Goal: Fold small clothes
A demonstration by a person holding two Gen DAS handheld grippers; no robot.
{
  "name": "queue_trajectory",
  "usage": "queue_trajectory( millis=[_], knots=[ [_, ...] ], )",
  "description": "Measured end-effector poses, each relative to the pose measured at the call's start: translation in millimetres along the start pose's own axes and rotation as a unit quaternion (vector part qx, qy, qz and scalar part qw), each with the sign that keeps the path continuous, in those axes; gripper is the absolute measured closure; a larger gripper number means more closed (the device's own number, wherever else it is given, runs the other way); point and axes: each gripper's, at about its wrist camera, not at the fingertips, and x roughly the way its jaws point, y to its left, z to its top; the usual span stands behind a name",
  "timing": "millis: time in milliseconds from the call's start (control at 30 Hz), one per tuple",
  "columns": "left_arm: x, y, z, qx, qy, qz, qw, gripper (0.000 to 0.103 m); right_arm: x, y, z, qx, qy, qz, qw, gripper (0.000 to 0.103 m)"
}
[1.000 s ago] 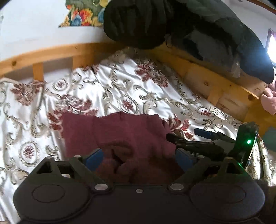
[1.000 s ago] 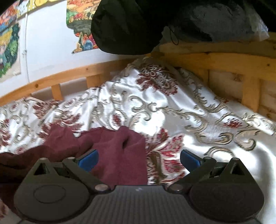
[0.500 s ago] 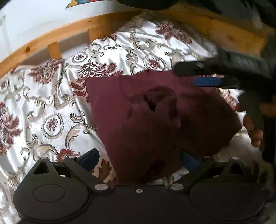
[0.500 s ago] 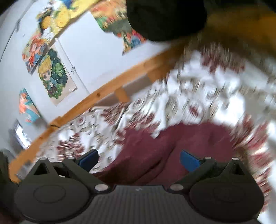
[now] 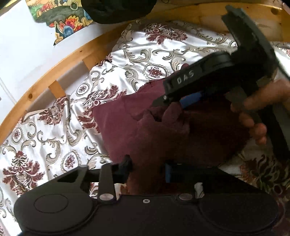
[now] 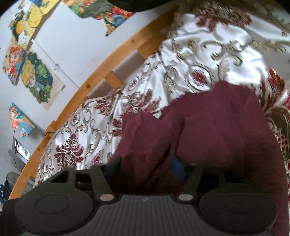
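Your left gripper (image 5: 147, 171) sits low over the near edge of the maroon garment (image 5: 163, 130). Its jaws have drawn in to a narrow gap, and a fold of the maroon cloth fills that gap — the blue pad (image 5: 167, 174) of one finger presses against the fabric on the right, the dark finger on the left side.

Your right gripper (image 6: 145, 169) is in a matching pose on the garment (image 6: 208, 130) as seen from its own camera. Its jaws are likewise narrow, with a ridge of maroon cloth bunched between them; the blue pad shows only dimly in shadow there. In the left wrist view, the same tool (image 5: 204, 79) crosses the upper right of the frame at a slant, its tip down on the crumpled middle of the garment, and your right hand (image 5: 257, 112) wraps its handle.

The garment lies on the bed's white satin cover (image 5: 54, 141), which carries a maroon and gold floral pattern. The cloth is spread flat at its far left corner and rumpled into folds near the centre. A wooden bed rail (image 6: 112, 67) curves along the far side of the cover. Beyond it stands a white wall (image 6: 72, 36) with colourful cartoon posters (image 6: 36, 78). A dark bundle (image 5: 117, 9) hangs at the top edge of the left wrist view.
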Motion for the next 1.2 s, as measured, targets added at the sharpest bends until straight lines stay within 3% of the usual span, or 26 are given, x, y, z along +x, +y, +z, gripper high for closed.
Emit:
queue_trajectory(
  millis=[133,233,700,1000,1200],
  knots=[
    [1,-1,7,-0.018,-0.004,-0.017,0.9997,0.078,-1,-6,-2,0.006,-0.009,0.011,1.0,0.077],
    [0,-5,11,-0.021,-0.009,-0.025,0.9994,0.08,-5,-5,-1,-0.006,-0.023,0.008,1.0,0.085],
    [-13,-29,32,-0.011,-0.049,-0.073,0.9961,0.082,-50,5,23,-0.076,-0.092,-0.027,0.992,0.087],
    [-11,-50,40,0.001,-0.056,-0.089,0.9945,0.082,-71,1,29,-0.093,-0.103,-0.057,0.989,0.087],
    [-8,-60,39,0.008,-0.056,-0.1,0.9933,0.082,-80,-3,27,-0.07,-0.101,-0.066,0.99,0.087]
  ],
)
